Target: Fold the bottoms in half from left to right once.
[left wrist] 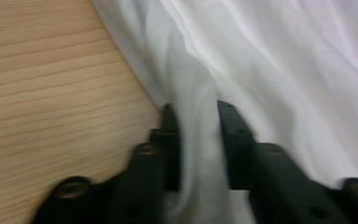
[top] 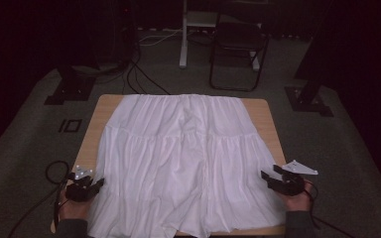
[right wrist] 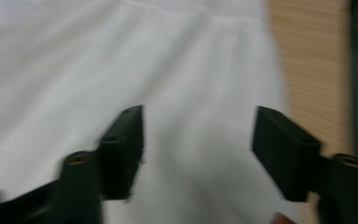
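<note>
A white tiered skirt [top: 183, 158] lies spread flat over the wooden table [top: 267, 119], its waistband at the far edge. At the skirt's near left edge, my left gripper [top: 99, 183] pinches a raised fold of the white cloth [left wrist: 196, 140] between its black jaws, with bare table [left wrist: 51, 93] to the left of the fold. Over the skirt's near right edge my right gripper [top: 265, 176] hovers with its jaws wide apart. In the right gripper view the cloth [right wrist: 74, 70] lies flat below that gripper [right wrist: 198, 126], nothing sits between the pads, and a strip of table [right wrist: 307, 70] shows beyond the hem.
Grey carpet surrounds the table. A black folding chair [top: 238, 44] and a white stand leg [top: 183, 34] are behind the far edge. Cables [top: 139, 74] run across the floor, and black stand bases [top: 69, 91] [top: 307, 99] sit at either far corner.
</note>
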